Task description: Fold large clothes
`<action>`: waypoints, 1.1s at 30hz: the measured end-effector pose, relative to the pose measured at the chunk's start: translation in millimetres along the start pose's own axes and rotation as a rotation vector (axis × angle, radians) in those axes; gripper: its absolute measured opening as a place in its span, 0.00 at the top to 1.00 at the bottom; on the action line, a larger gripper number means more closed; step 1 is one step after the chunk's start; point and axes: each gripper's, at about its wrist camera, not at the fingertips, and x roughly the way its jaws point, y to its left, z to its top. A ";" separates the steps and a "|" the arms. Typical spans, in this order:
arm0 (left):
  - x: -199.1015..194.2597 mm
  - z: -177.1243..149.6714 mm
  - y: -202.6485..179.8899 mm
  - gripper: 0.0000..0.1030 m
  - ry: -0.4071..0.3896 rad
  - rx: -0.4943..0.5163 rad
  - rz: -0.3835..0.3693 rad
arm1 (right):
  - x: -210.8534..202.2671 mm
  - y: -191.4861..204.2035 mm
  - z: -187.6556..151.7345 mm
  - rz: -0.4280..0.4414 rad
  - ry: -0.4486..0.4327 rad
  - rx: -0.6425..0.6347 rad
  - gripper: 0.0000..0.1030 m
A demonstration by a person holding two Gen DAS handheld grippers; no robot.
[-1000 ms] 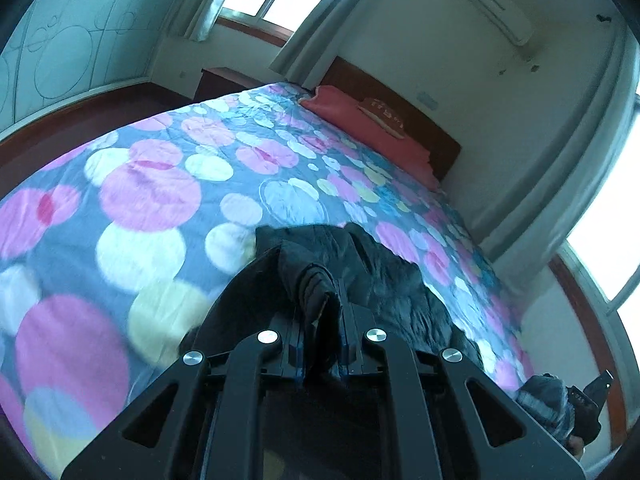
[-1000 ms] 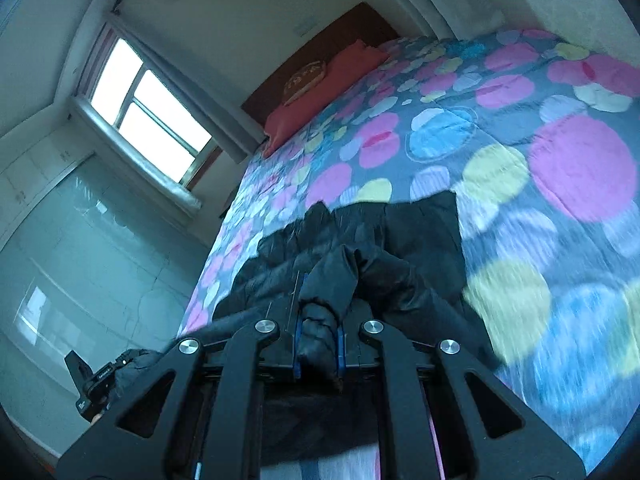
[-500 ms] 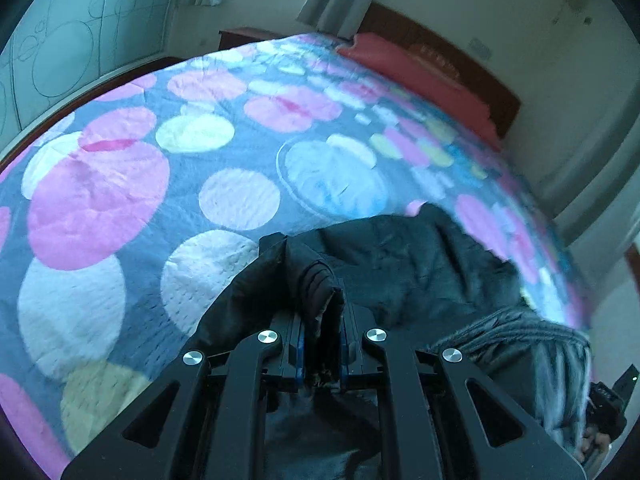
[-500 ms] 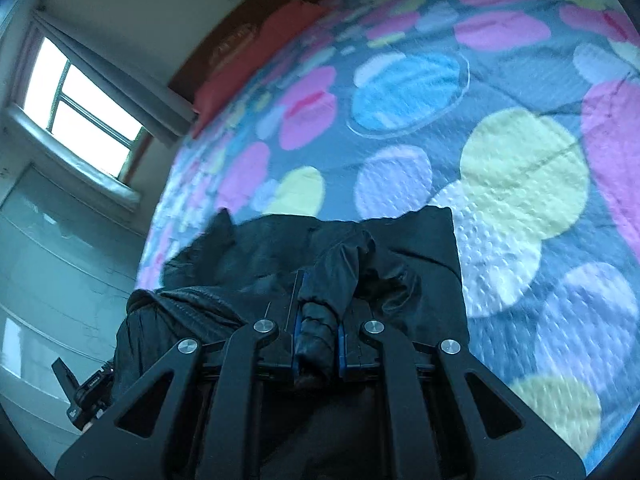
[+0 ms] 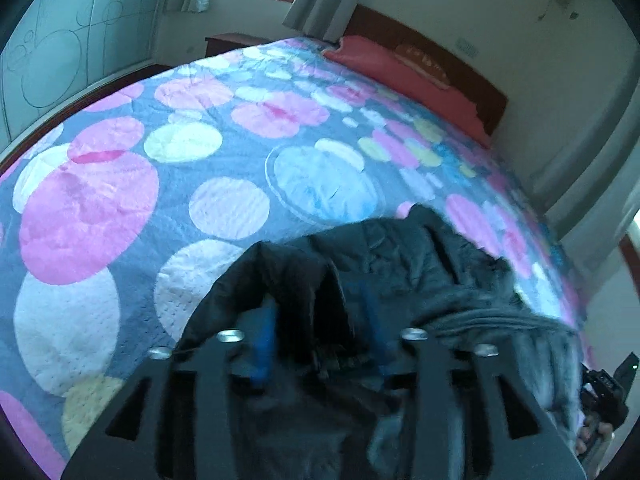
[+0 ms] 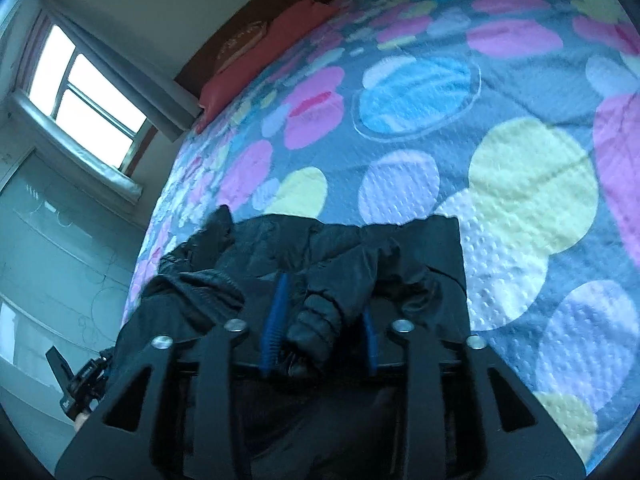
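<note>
A black padded jacket [image 5: 404,256] lies bunched on the near edge of the bed; it also shows in the right wrist view [image 6: 304,252]. My left gripper [image 5: 320,340] has its blue-padded jaws spread apart, with a fold of the jacket lying loose between them. My right gripper [image 6: 320,340] is also open, its jaws wide on either side of a bunched sleeve fold. Each gripper shows at the edge of the other's view, the right one [image 5: 604,392] and the left one [image 6: 76,388].
The bed's quilt [image 5: 168,184] is grey-blue with big pink, yellow and blue circles. A red pillow [image 5: 404,68] lies by the dark wooden headboard [image 5: 452,68]. Windows with curtains [image 6: 96,92] and a glass-fronted wardrobe [image 5: 60,52] stand around the bed.
Both grippers came down toward the bed with the jacket folds pinched. Now both sets of jaws have opened and the fabric is released between them.
</note>
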 end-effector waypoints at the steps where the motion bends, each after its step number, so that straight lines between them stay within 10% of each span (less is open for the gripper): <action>1: -8.3 1.7 -0.2 0.41 -0.017 0.001 -0.009 | -8.1 2.0 0.4 0.006 -0.016 -0.009 0.38; 16: -21.2 -13.8 26.1 0.34 0.025 0.106 -0.031 | -11.8 9.8 -0.2 -0.164 0.023 -0.278 0.32; 33: 29.4 23.3 30.7 0.34 0.140 0.338 -0.080 | 39.1 12.5 30.3 -0.134 0.119 -0.400 0.31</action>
